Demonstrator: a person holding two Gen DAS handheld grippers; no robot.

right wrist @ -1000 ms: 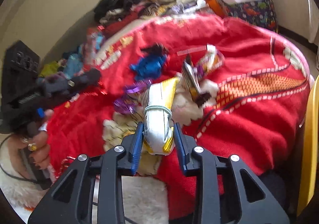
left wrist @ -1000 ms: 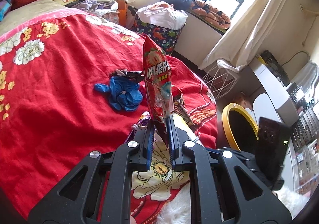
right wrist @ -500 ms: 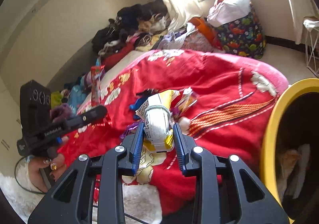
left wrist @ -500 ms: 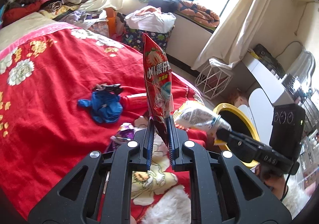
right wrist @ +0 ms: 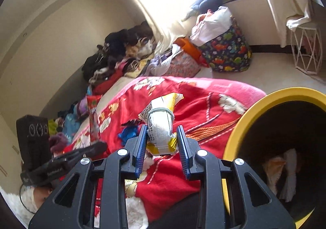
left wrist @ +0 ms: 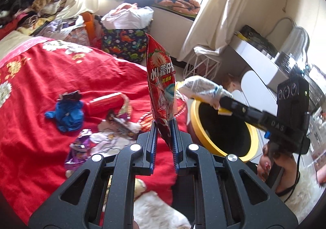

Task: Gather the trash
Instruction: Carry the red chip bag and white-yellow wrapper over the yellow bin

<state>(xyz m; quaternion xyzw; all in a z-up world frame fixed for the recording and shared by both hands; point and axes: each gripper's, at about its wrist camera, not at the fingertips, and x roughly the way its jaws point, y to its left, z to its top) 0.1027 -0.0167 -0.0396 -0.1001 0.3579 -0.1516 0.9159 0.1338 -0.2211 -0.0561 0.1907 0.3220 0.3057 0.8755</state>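
My left gripper point(left wrist: 164, 125) is shut on a tall red strawberry snack bag point(left wrist: 161, 84), held upright above the red bed cover point(left wrist: 30, 147). My right gripper point(right wrist: 162, 133) is shut on a rolled white-and-yellow snack bag point(right wrist: 161, 125); in the left wrist view that bag point(left wrist: 201, 88) hangs over the far rim of the yellow-rimmed black trash bin point(left wrist: 224, 133). The bin point(right wrist: 275, 141) fills the right of the right wrist view, with some waste inside. More trash lies on the bed: a blue glove point(left wrist: 67, 115), a red wrapper point(left wrist: 104, 102) and purple wrappers point(left wrist: 78, 147).
A dinosaur-print bag point(left wrist: 124, 43) stuffed with white plastic stands on the floor by the window. A white wire basket point(left wrist: 201, 66) sits under the curtain. A white desk point(left wrist: 260, 62) is at right. Clothes are piled at the bed's far side point(left wrist: 30, 11).
My right gripper has carried the white-and-yellow bag from the bed to the bin's rim. My left gripper has turned right with the red bag, so the bin is nearer.
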